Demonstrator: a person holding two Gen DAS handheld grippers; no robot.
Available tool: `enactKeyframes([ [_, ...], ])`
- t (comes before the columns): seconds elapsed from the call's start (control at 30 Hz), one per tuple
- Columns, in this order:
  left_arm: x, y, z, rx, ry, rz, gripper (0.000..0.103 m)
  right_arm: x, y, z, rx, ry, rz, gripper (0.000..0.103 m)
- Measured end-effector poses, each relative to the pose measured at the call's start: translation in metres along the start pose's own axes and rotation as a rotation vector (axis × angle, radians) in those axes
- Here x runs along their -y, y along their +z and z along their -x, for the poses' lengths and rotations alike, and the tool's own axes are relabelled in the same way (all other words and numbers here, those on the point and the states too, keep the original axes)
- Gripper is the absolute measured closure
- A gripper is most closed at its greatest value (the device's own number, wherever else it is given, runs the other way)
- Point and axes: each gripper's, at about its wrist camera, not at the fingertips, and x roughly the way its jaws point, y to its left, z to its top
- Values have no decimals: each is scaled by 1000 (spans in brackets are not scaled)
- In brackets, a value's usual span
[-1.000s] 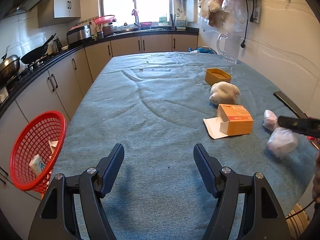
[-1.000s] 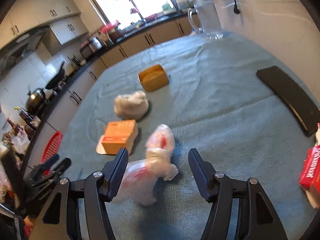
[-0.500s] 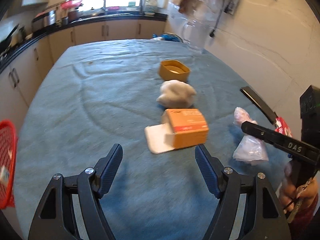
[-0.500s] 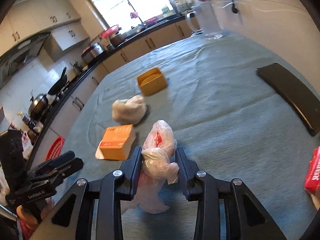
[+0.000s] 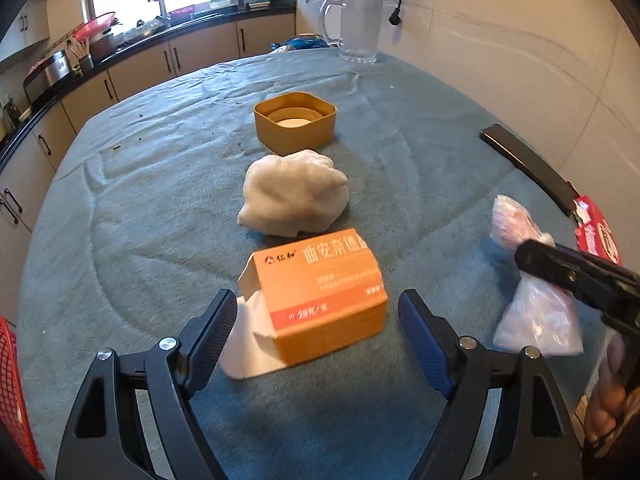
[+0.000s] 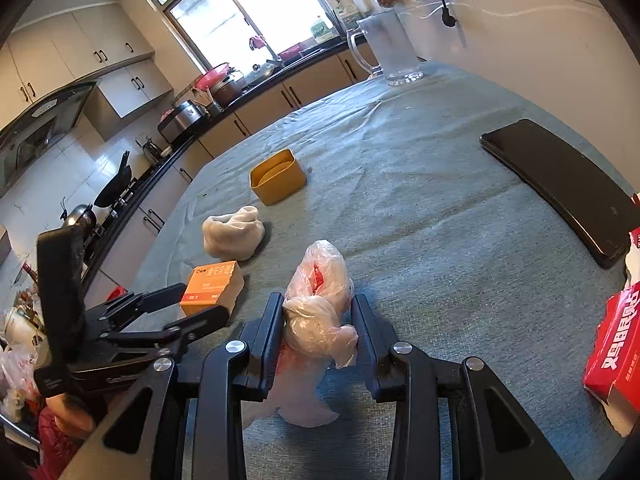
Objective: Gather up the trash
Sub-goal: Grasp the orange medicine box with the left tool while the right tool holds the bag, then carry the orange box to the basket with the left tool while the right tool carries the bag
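My left gripper (image 5: 318, 334) stood wide open, and the orange carton (image 5: 320, 292) lay directly ahead, already partly between my fingers (image 5: 214, 330) without touching either. Its long axis ran across the gap, nearly filling it, with a torn white flap toward my left finger. My left hand was clearly the nearer one for it. My right gripper (image 6: 318, 330) was clamped on the knotted plastic bag (image 6: 318, 304), which still rested on the cloth. Beyond the carton sat the crumpled white wad (image 5: 294, 196), just behind it, so I judged a short push forward had little spare room. The red basket (image 5: 14, 396) hung off my left edge.
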Motion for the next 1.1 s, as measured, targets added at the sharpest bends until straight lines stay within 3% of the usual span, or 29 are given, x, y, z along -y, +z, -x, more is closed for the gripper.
enactKeyframes([
  [0.03, -1, 0, -2, -2, 0, 6, 22, 0, 0, 0, -1, 3, 1, 66],
  [0.1, -3, -1, -3, 5, 1, 20, 36, 1, -1, 0, -1, 5, 2, 66],
  [0.17, -5, -2, -1, 19, -9, 25, 39, 1, -2, 0, -4, 9, 7, 66],
  [0.7, -45, -33, 67, 177, -46, 133, 40, -47, -4, -8, -8, 50, 107, 66],
  [1.1, -73, -53, 96, 224, -24, 185, 40, -96, -4, -16, -9, 79, 205, 66],
])
